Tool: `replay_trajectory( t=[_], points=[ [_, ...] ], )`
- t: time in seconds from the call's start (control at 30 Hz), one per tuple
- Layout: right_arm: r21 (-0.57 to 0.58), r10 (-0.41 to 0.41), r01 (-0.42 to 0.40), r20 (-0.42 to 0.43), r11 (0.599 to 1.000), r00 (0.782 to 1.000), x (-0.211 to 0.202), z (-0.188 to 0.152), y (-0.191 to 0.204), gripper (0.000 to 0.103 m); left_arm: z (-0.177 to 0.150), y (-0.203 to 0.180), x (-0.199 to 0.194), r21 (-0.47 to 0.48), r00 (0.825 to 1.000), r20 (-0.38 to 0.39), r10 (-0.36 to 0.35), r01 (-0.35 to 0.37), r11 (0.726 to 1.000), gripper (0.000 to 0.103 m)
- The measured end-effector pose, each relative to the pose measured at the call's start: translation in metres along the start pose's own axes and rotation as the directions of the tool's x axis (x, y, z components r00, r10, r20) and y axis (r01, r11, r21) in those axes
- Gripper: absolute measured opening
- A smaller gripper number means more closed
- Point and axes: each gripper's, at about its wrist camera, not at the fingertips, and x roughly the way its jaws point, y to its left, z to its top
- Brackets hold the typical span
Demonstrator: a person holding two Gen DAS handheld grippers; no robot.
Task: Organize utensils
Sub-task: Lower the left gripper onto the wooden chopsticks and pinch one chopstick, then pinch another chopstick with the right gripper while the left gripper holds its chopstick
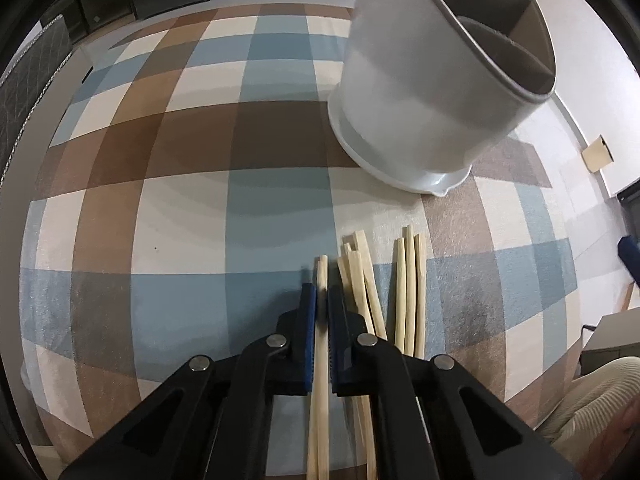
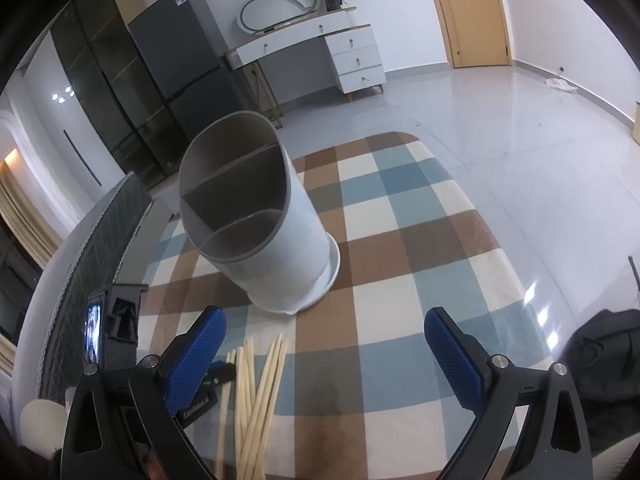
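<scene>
Here the left hand-held gripper point(image 1: 322, 300) pinches a single chopstick point(image 1: 321, 280) between its blue pads, low over the checked cloth point(image 1: 180, 200) on the table. The loose chopsticks point(image 1: 408, 280) lie just beside it at 3 o'clock. The white divided holder point(image 1: 432, 92) stands upright toward 1 o'clock. The right hand-held gripper point(image 2: 324, 344) hangs spread wide, holding nothing, with the holder at its 11 o'clock.

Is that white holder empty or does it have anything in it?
Empty as far as visible: the holder's grey compartments show only bare walls; the chopsticks lie outside.
</scene>
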Motion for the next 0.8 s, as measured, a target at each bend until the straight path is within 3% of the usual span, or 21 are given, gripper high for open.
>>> replay_trajectory(
  t=[0.17,0.33,0.53,0.7,0.8],
  points=[
    [-0.031,-0.055,0.053,-0.059,0.998,0.997,0.013,-0.006,0.002,0.092,-0.006,0.020,-0.030,-0.039,0.996,0.069,-0.056,0.059,0.998,0.001],
    [-0.028,-0.007,0.004,-0.133,1.000,0.991,0.025,-0.015,0.012,0.074,-0.014,0.045,-0.061,-0.106,0.983,0.137,-0.120,0.135,0.985,0.001],
    [-0.077,0.070,-0.088,-0.215,0.993,0.974,0.044,-0.025,0.043,0.061,-0.020,0.072,-0.103,-0.139,0.959,0.228,-0.165,0.200,0.970,0.001],
    [-0.169,0.056,-0.111,-0.300,0.979,0.952,0.072,-0.036,0.075,0.054,0.004,0.078,-0.092,-0.162,0.946,0.264,-0.186,0.234,0.959,0.001],
    [-0.179,0.031,-0.097,-0.340,0.979,0.940,0.090,-0.040,0.082,0.042,0.009,0.086,-0.092,-0.175,0.940,0.280,-0.194,0.248,0.953,0.001]
  ],
)
